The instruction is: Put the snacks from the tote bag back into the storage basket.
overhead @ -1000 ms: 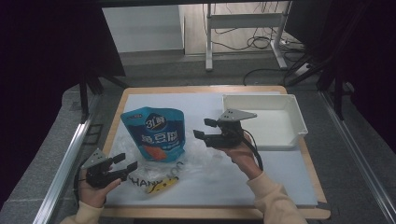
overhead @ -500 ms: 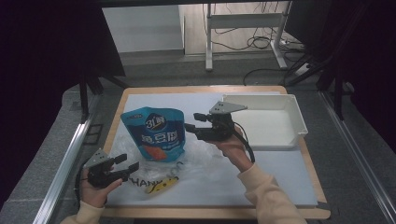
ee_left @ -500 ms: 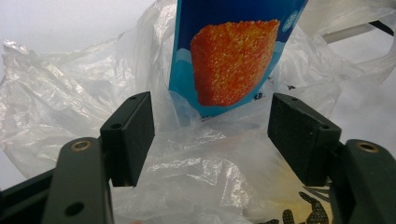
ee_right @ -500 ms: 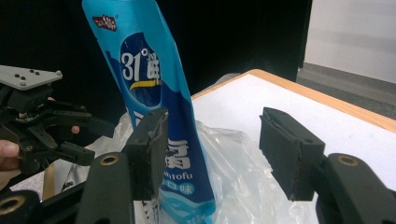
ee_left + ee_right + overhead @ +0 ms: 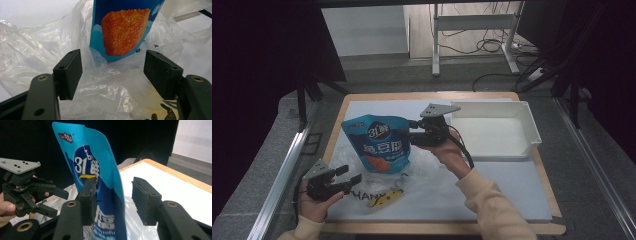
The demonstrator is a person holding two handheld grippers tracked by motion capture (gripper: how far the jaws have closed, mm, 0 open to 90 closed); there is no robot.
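A blue snack pouch (image 5: 379,145) stands upright inside a crumpled clear plastic bag (image 5: 434,172) on the white mat. My right gripper (image 5: 412,132) is open at the pouch's right edge. In the right gripper view the pouch (image 5: 100,182) sits between the open jaws (image 5: 113,192), against the left pad, with a gap to the right pad. My left gripper (image 5: 349,175) is open at the front left, just short of the bag. In the left gripper view its open jaws (image 5: 112,65) frame the bag (image 5: 100,90), with the pouch's orange picture (image 5: 123,30) beyond.
An empty white tray (image 5: 532,132) lies at the right of the wooden table (image 5: 437,227). The bag carries yellow and black print (image 5: 382,199) near the front edge. Bare white mat (image 5: 512,190) stretches to the front right. Dark floor and metal rails flank the table.
My right gripper has moved left from beside the tray to the pouch, and its jaws now straddle the pouch's edge. The left gripper has hardly moved.
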